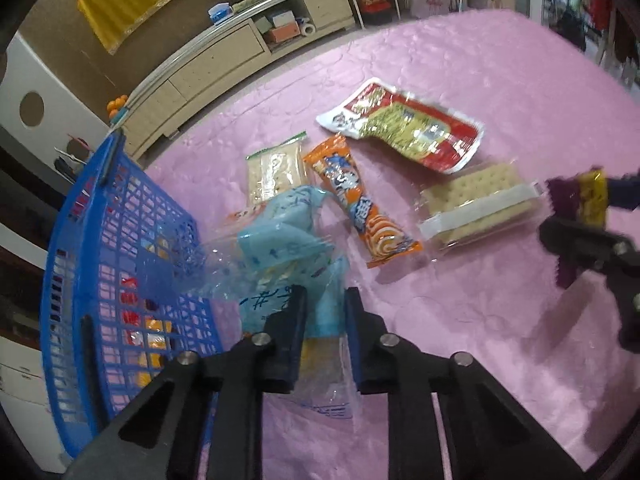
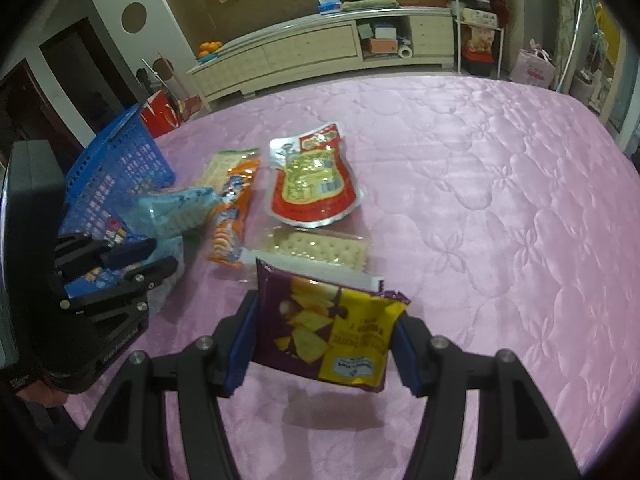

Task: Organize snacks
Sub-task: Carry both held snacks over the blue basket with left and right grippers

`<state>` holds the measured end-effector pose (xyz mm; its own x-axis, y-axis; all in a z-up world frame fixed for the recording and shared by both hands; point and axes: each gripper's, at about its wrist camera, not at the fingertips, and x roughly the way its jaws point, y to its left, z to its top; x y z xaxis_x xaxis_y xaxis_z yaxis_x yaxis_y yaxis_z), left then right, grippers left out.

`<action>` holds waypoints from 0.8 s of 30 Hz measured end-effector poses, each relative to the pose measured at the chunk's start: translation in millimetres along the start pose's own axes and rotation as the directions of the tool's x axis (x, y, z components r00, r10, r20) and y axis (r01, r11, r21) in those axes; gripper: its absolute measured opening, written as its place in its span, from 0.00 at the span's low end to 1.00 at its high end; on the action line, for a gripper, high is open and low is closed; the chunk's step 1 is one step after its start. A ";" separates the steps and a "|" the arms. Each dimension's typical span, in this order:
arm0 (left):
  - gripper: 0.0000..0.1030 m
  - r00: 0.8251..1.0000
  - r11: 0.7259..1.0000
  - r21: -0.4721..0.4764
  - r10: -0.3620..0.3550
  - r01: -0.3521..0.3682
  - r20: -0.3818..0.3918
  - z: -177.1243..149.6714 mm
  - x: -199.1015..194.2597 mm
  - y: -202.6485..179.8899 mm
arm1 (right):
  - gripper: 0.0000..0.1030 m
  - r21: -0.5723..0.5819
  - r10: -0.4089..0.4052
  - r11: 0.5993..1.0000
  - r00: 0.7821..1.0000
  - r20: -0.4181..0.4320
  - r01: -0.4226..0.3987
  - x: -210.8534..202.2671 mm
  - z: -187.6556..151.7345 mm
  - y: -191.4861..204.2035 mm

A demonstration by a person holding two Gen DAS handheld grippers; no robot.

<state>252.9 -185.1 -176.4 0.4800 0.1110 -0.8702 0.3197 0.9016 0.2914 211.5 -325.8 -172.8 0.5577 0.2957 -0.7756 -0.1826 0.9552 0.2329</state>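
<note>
My left gripper (image 1: 323,296) is shut on a light blue clear-wrapped snack pack (image 1: 286,236), held above the pink bed next to the blue basket (image 1: 100,240). My right gripper (image 2: 326,312) is shut on a purple and yellow chip bag (image 2: 328,332), lifted above the bed; it also shows in the left wrist view (image 1: 588,200). On the bed lie an orange wrapped bar (image 1: 356,204), a green-edged cracker pack (image 1: 274,170), a clear cracker pack (image 1: 476,204) and a red and yellow pouch (image 1: 408,128).
The blue basket (image 2: 120,168) stands at the bed's left edge and holds several small snacks. The pink quilted bed (image 2: 500,200) stretches to the right. A low cream cabinet (image 2: 320,48) runs along the far wall.
</note>
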 end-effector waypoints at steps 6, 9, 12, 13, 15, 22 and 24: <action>0.13 0.987 0.983 -0.099 -0.146 0.152 0.062 -13.4 -36.3 17.5 | 0.63 -0.023 -0.004 1.000 1.000 0.004 0.004 -15.0 -1.6 16.8; 0.13 0.975 0.971 -0.119 -0.198 0.209 0.102 -20.9 -53.5 23.9 | 0.62 -0.035 -0.007 0.999 1.000 0.012 0.007 -25.5 -0.1 27.5; 0.13 0.964 0.961 -0.130 -0.224 0.243 0.145 -29.9 -76.7 30.3 | 0.63 -0.048 -0.012 0.999 1.000 0.022 0.013 -37.1 0.5 37.2; 0.13 0.960 0.959 -0.130 -0.229 0.251 0.160 -32.4 -85.0 32.4 | 0.63 -0.056 -0.016 0.998 1.000 0.026 0.018 -40.2 1.4 41.0; 0.13 0.952 0.956 -0.128 -0.237 0.264 0.193 -38.7 -104.9 37.9 | 0.62 -0.066 -0.021 0.998 0.999 0.035 0.023 -47.8 2.3 48.6; 0.13 0.926 0.952 -0.128 -0.228 0.277 0.301 -45.2 -158.5 65.8 | 0.62 -0.106 -0.009 0.994 0.997 0.078 0.017 -77.5 6.6 81.1; 0.13 0.920 0.953 -0.132 -0.217 0.272 0.327 -48.9 -171.2 76.5 | 0.62 -0.123 -0.002 0.992 0.996 0.089 0.013 -84.8 10.3 93.9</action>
<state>155.2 -114.8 -24.6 0.6395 -0.2302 -0.7335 0.3272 0.9449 -0.0113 155.4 -261.1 -79.2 0.6277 0.2936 -0.7210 -0.2737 0.9503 0.1486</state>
